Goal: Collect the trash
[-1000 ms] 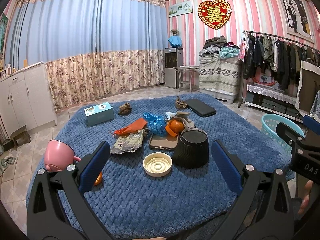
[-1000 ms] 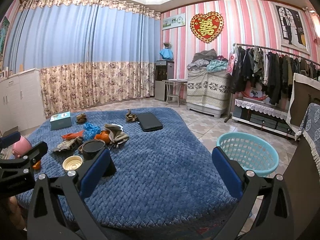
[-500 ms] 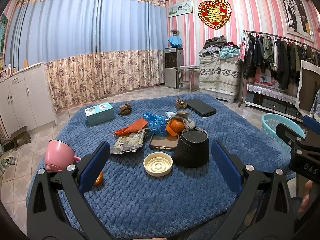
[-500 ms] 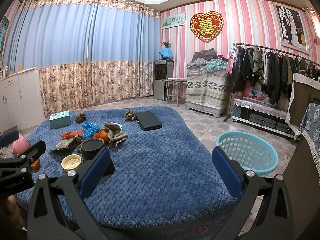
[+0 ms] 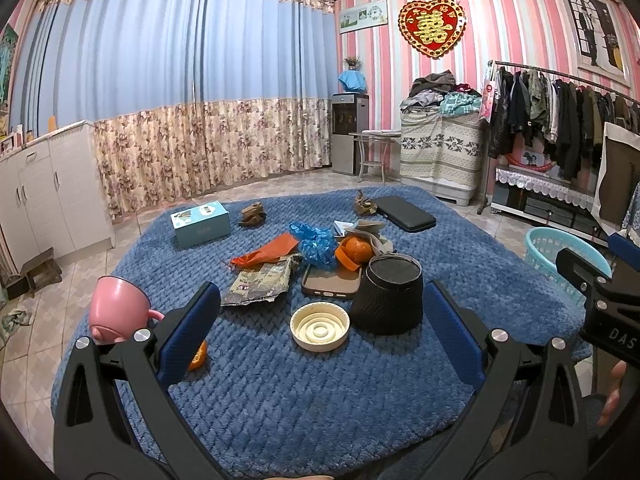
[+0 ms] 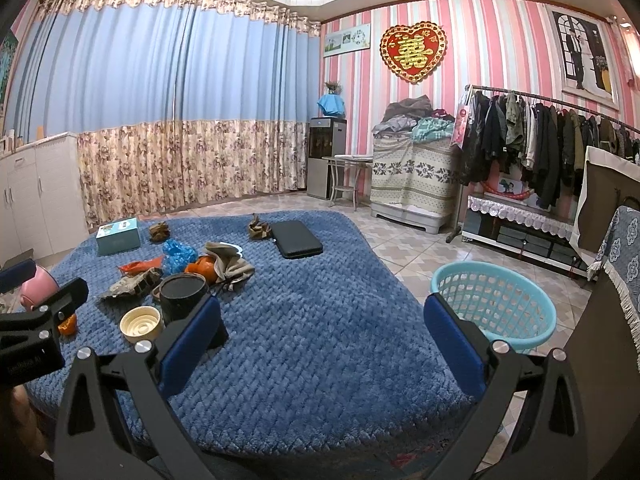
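Observation:
Litter lies on a blue blanket (image 5: 280,392): an orange wrapper (image 5: 268,251), a crumpled blue plastic bag (image 5: 316,243), a silvery printed packet (image 5: 262,282), orange peel with an orange (image 5: 354,251) and brown scraps (image 5: 252,214). A cream lid (image 5: 319,326) and a black ribbed cup (image 5: 390,295), upside down, sit nearest my left gripper (image 5: 320,328), which is open and empty above the blanket's near edge. My right gripper (image 6: 322,334) is open and empty too, over bare blanket, with the turquoise basket (image 6: 494,304) to its right on the floor.
A pink mug (image 5: 118,304) and an orange bit (image 5: 198,356) are at the blanket's left edge. A phone (image 5: 330,282), teal box (image 5: 200,223) and black case (image 5: 406,218) also lie there. White cabinets (image 5: 52,196) stand left, a clothes rack (image 6: 540,140) right.
Almost nothing differs. The right wrist view has shifted slightly, so the litter pile sits a little further right in it. Both grippers stay open.

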